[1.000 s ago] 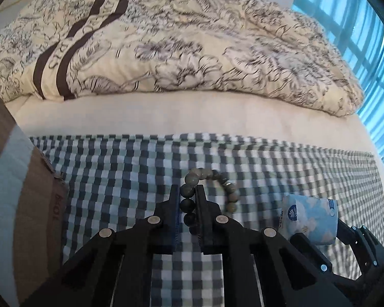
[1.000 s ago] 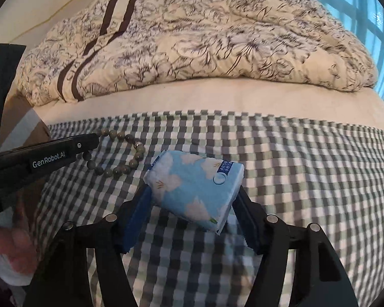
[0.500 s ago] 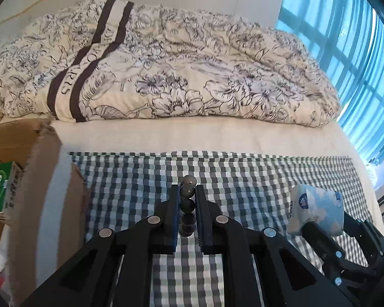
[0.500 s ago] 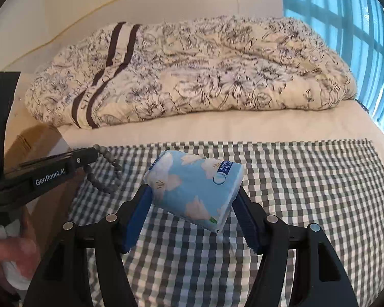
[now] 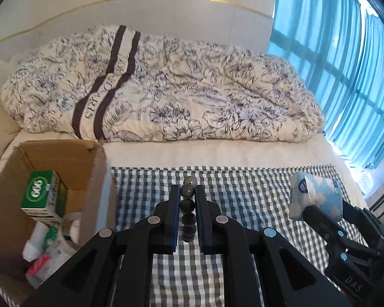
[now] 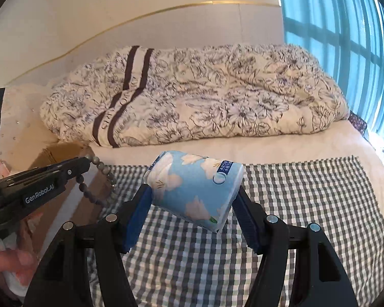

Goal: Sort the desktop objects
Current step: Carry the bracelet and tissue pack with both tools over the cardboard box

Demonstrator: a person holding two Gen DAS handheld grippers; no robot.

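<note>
I am reading "GenRobot.AI" in white on the side of my left gripper (image 6: 85, 165), and "DAS" faintly on the body of my right gripper (image 5: 317, 204) in the left wrist view. The green carton (image 5: 42, 195) standing in the open cardboard box (image 5: 89, 168) is showing the mark "999". The quilt (image 5: 166, 89) is carrying lettering between its two dark stripes, but I cannot read it whole. The blue flowered tissue pack (image 6: 194, 188) is bearing a small dark label with white characters too small for me to make out.

My left gripper (image 5: 187, 199) is pinching a grey beaded bracelet (image 5: 188, 206) – the jaws are nearly closed, with the beads lined up between the pads. In the right wrist view the bracelet (image 6: 99, 179) is hanging as a loop from the fingertips, clear of the checked cloth (image 6: 307, 204), just at the near right corner of the box.

My right gripper (image 6: 194, 199) is gripping the tissue pack across its width, jaws spread wide to the pack's sides, the pack tilted and raised off the cloth – over its middle, nearer the far edge. In the left wrist view the pack (image 5: 316, 195) is sitting at the cloth's right side, well apart from the box.

A hand (image 6: 10, 263) is showing at the lower left, under the left gripper.
</note>
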